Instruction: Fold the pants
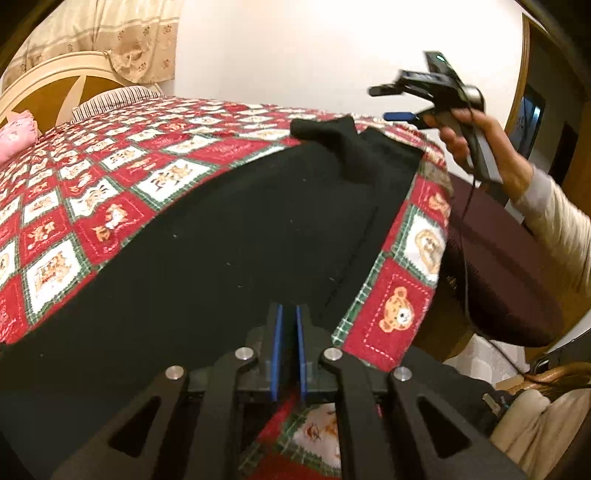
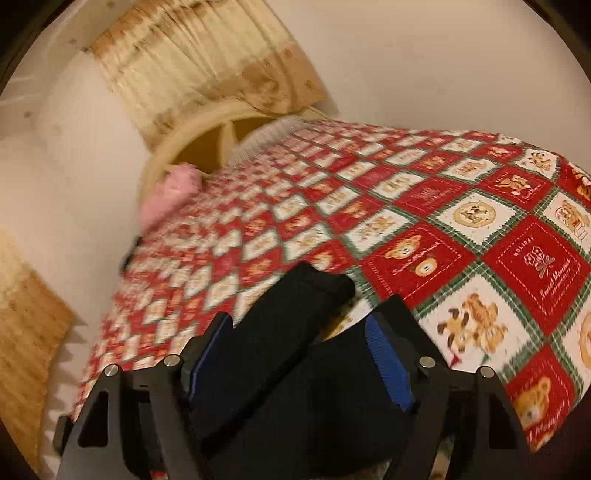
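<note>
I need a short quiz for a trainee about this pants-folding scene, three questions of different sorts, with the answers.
1. True or false: the left hand-held gripper is shut.
2. What colour are the pants? A) black B) blue C) white
3. Fill in: the pads of the right hand-held gripper stand ____, with the pants' cloth between them.

Key: 1 true. 2 A. 3 apart: they do not press the cloth. The pants lie on a quilt with bear pictures.

White wall [image 1: 295,48]; beige patterned curtain [image 1: 110,33]; cream headboard [image 1: 55,81]; red teddy-bear bedspread [image 1: 74,206].
</note>
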Motion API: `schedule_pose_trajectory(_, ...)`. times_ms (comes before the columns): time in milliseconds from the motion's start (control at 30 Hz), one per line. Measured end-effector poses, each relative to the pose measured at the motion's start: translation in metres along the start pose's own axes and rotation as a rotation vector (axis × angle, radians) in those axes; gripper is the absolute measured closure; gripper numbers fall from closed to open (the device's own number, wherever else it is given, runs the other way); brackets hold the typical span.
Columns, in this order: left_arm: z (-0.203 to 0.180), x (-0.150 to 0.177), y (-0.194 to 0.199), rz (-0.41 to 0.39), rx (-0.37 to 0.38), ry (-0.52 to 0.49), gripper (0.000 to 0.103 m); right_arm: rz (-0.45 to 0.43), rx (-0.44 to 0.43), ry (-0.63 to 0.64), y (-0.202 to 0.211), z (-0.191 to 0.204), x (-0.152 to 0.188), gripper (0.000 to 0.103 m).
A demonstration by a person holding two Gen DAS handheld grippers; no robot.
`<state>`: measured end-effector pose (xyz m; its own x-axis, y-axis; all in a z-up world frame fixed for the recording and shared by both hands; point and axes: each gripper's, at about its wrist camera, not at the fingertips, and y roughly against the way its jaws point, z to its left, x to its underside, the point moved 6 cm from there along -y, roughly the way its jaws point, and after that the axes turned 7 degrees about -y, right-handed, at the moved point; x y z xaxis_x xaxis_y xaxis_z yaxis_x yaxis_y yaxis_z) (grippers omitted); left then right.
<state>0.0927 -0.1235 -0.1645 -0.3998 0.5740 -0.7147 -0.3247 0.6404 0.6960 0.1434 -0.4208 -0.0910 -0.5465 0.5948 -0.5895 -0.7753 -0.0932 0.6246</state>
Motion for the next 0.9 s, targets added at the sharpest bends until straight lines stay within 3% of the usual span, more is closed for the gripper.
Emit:
schedule_pose_trajectory(67, -0.003, -0.001, -0.003, 0.005, -0.012, -0.023, 0.084, 0.053, 0.029, -0.034, -0.021, -0.007, 0.001, 0.030)
schedule_pose_trajectory(100, -0.003, -0.001, -0.004, 0.006, -0.020, -0.027, 0.078, 0.072, 0.044, -0.043, -0.032, -0.010, 0.001, 0.037)
schedule_pose_trajectory(133, -0.002, -0.001, -0.004, 0.004, -0.030, -0.028, 0.062, 0.092, 0.059, -0.040, -0.043, -0.011, 0.001, 0.043)
schedule_pose_trajectory(167, -0.001, 0.000, -0.004, -0.002, -0.036, -0.026, 0.049, 0.098, 0.067, -0.036, -0.049, -0.013, 0.000, 0.060)
schedule_pose_trajectory(200, 0.000, 0.000, -0.003, -0.008, -0.034, -0.023, 0.048, 0.108, 0.069, -0.027, -0.056, -0.011, -0.001, 0.077)
schedule_pose_trajectory(267, -0.001, 0.002, -0.004, -0.004, -0.028, -0.019, 0.048, 0.113, 0.054, -0.010, -0.061, -0.004, -0.003, 0.096)
schedule_pose_trajectory(300, 0.000, 0.003, -0.004, -0.007, -0.026, -0.020, 0.048, 0.103, 0.045, 0.007, -0.057, 0.002, -0.003, 0.100)
schedule_pose_trajectory(433, -0.001, 0.003, -0.009, 0.006, -0.038, -0.027, 0.051, -0.033, -0.011, 0.147, -0.001, 0.043, -0.003, 0.100)
schedule_pose_trajectory(567, -0.003, 0.002, -0.011, 0.014, -0.067, -0.056, 0.054, -0.150, 0.023, 0.167, 0.053, 0.034, 0.003, 0.100)
schedule_pose_trajectory(633, -0.002, 0.002, -0.011, 0.015, -0.063, -0.057, 0.057, -0.170, 0.050, 0.128, 0.066, 0.015, 0.009, 0.100)
schedule_pose_trajectory(767, -0.003, 0.002, -0.011, 0.028, -0.076, -0.065, 0.058, -0.126, 0.123, 0.039, 0.063, -0.035, 0.032, 0.100)
schedule_pose_trajectory(900, -0.007, 0.003, -0.012, 0.033, -0.111, -0.094, 0.057, -0.124, 0.143, 0.009, 0.059, -0.055, 0.046, 0.100)
